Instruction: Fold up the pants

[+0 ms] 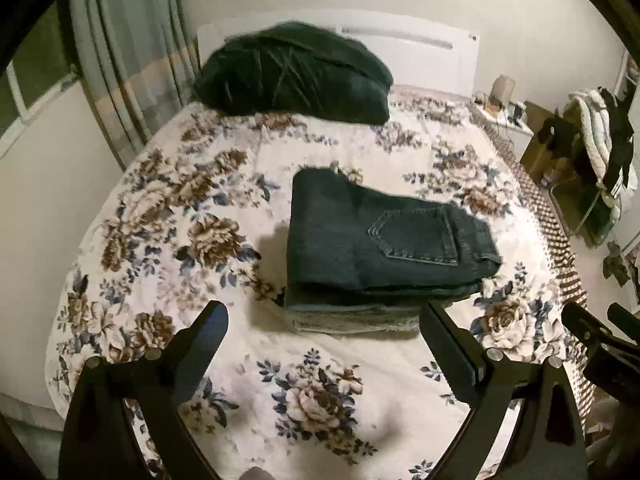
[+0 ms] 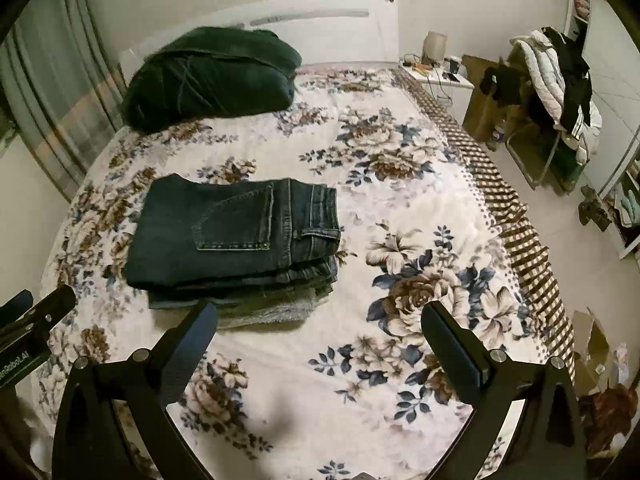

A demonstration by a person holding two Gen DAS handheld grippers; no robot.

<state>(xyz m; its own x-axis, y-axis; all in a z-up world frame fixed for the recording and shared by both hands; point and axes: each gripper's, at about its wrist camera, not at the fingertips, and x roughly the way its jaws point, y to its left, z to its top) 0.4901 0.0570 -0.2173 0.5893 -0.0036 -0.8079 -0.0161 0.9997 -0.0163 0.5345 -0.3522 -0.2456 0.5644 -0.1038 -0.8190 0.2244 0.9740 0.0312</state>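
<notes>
Dark denim pants (image 1: 384,240) lie folded into a compact rectangle on the floral bedspread (image 1: 168,208) of the bed, topping a low stack of other folded garments (image 1: 360,316), lighter cloth showing at the near edge. Back pocket faces up; waistband end points to the right side of the bed, fold edge to the left. Long axis runs left to right, across the line of both sets of jaws. Left gripper (image 1: 324,328): jaws spread wide, holding nothing, hovering over the bedspread just short of the stack's near edge, the stack dead ahead between the two fingers. Right gripper (image 2: 320,324): jaws likewise spread and empty, stack ahead and off to its left, only its left finger near the stack's corner. Judgement: left gripper is the nearer and better lined up; any further tuck or squaring would start from the near long edge. Fold looks essentially complete. Containers: none on the bed. A dark green bundle (image 2: 212,76), a pillow or rolled blanket, I cannot tell which, sits against the headboard (image 2: 332,20), well apart from the stack. A cluttered chair with coats (image 2: 560,80) stands off the bed's right side.
</notes>
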